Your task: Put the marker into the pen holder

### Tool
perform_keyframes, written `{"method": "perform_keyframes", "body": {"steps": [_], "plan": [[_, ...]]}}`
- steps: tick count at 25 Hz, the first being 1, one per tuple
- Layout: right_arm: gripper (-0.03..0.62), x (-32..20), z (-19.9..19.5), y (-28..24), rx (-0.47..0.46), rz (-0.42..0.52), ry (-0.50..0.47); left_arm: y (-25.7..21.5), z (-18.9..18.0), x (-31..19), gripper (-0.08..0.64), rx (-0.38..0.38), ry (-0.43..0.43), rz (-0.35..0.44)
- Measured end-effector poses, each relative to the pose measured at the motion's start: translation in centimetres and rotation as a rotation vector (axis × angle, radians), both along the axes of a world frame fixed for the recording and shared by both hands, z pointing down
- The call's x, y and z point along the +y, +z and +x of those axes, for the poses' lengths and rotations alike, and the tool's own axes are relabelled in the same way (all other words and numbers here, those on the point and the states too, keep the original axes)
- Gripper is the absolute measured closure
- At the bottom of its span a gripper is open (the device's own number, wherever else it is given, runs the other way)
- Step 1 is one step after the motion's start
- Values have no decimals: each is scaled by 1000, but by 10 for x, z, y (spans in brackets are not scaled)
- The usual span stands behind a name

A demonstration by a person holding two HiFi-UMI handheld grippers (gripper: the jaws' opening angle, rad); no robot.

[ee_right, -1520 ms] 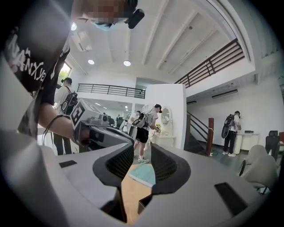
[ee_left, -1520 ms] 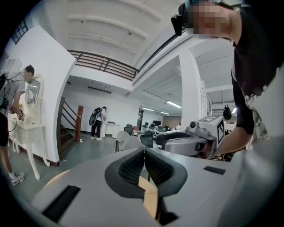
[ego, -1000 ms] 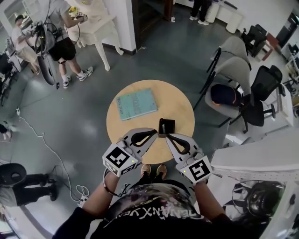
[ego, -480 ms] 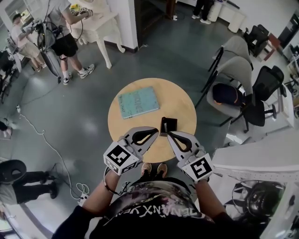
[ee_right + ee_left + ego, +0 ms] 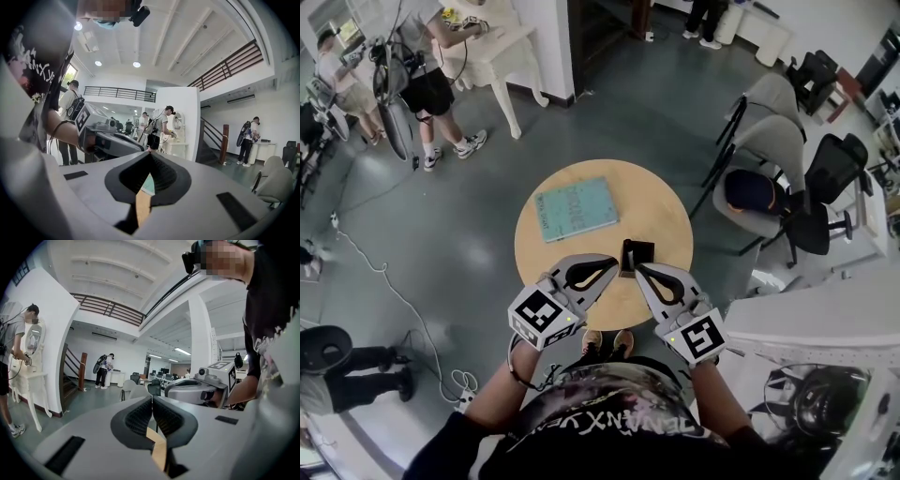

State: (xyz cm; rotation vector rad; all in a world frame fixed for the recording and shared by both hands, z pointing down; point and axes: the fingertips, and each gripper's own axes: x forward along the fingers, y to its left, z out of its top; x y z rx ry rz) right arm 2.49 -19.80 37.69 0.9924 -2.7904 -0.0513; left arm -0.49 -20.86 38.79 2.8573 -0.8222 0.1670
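On the round wooden table [image 5: 666, 202], the black pen holder [image 5: 636, 254] stands near the front edge, and a teal book [image 5: 575, 208] lies farther back. The left tongs [image 5: 613, 264] and right tongs [image 5: 638, 271] are both fully closed with nothing between the pads, and their tips point toward the holder from both sides. No marker lies on the table. Probably it is already inside the holder, which would explain the empty tongs, but the inside is too small to tell.
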Motion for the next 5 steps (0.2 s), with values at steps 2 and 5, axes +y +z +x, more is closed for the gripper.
{"method": "perform_keyframes", "body": {"steps": [2, 5], "plan": [[591, -2, 1, -1, 0, 3, 0, -1, 0, -2, 535, -3, -1, 0], [591, -5, 2, -2, -1, 6, -2, 0, -2, -4, 535, -5, -5, -3]]}}
